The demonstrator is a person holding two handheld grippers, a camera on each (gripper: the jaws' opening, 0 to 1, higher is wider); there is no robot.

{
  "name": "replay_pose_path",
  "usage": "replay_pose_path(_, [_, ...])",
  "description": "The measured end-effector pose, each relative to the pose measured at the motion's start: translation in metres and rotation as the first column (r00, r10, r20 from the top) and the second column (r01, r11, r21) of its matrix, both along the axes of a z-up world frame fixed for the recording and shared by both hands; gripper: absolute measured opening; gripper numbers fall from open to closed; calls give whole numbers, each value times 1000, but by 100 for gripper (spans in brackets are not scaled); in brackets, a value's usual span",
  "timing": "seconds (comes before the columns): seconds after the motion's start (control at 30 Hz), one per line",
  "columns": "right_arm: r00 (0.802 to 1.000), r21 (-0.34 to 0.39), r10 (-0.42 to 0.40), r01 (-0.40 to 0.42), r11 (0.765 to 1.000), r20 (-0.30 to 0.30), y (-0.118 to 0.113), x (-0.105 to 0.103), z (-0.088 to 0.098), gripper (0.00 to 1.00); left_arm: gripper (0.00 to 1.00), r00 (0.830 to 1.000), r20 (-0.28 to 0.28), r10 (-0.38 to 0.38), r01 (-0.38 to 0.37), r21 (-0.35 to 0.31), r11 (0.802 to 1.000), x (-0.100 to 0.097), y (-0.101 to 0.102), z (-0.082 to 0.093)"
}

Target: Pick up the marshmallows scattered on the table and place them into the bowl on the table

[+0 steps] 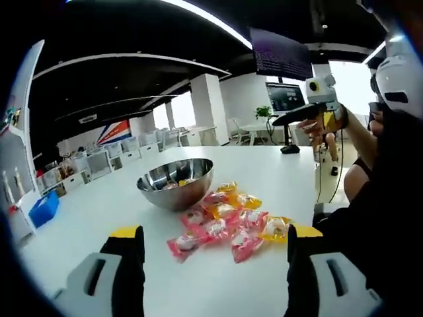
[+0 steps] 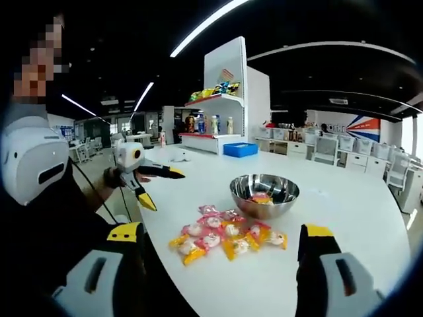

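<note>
Jaws spread on left gripper [image 1: 210, 254], marshmallows [image 1: 228, 223] beside bowl [image 1: 176, 182]

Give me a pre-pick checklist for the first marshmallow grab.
1. Left gripper open, nothing between its jaws: ok.
2. Right gripper open, nothing between its jaws: ok.
3. Marshmallows in a loose pile on the table, beside the bowl: ok.
4. Bowl upright, open side up, a few pieces already inside: ok.
5. A single marshmallow apart from its neighbours: not ok, the wrappers touch and overlap.
6. Wrapper firmness under the jaws: cannot tell.
</note>
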State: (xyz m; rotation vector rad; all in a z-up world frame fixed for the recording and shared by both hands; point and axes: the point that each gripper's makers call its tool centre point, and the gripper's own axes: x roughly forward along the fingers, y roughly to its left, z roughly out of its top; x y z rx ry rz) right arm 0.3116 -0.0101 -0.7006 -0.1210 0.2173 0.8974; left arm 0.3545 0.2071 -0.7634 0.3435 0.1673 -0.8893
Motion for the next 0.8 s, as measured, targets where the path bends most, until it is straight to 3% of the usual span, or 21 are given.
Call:
replay_pose_path(0.07, [1000,4,1,-1,1000,3,0,0,2,92,90,999,-4,-39,39,13,999,10,-2,-5])
replay_pose_path(0.13, [1000,7,3,-3,1000,1,0,0,2,92,95,994,-89,-71,71,2,997,18,-4,-16])
replay_pose_path(0.3, [1000,6,-7,7,1000,-9,-3,2,-1,92,95,982,-67,-176,176,0,984,58,-4,-28])
replay_pose_path(0.4, [1000,5,-8,8,1000,-21,-4,5,-4,92,90,959,-66,-274,274,-11,962,65,-13,-35])
replay_pose_path(0.53, [999,-1,-25,25,1000,-38,-7,10,-10,91,78,931,-98,-351,356,39,934,79,-20,-60])
replay_pose_path(0.6, [999,3,-27,27,1000,-44,-7,11,-11,91,78,898,-135,-419,415,-58,908,75,-30,-56])
replay_pose_path(0.67, [998,6,-25,26,1000,-49,-6,11,-11,91,85,850,-202,-486,465,-144,873,64,-38,-54])
replay_pose_path(0.73, [998,9,-27,27,1000,-55,-6,11,-11,91,84,843,-198,-501,485,-124,865,68,-42,-57])
replay_pose_path(0.8, [998,8,-27,27,1000,-57,-6,12,-12,91,79,840,-212,-499,504,-35,863,73,-42,-71])
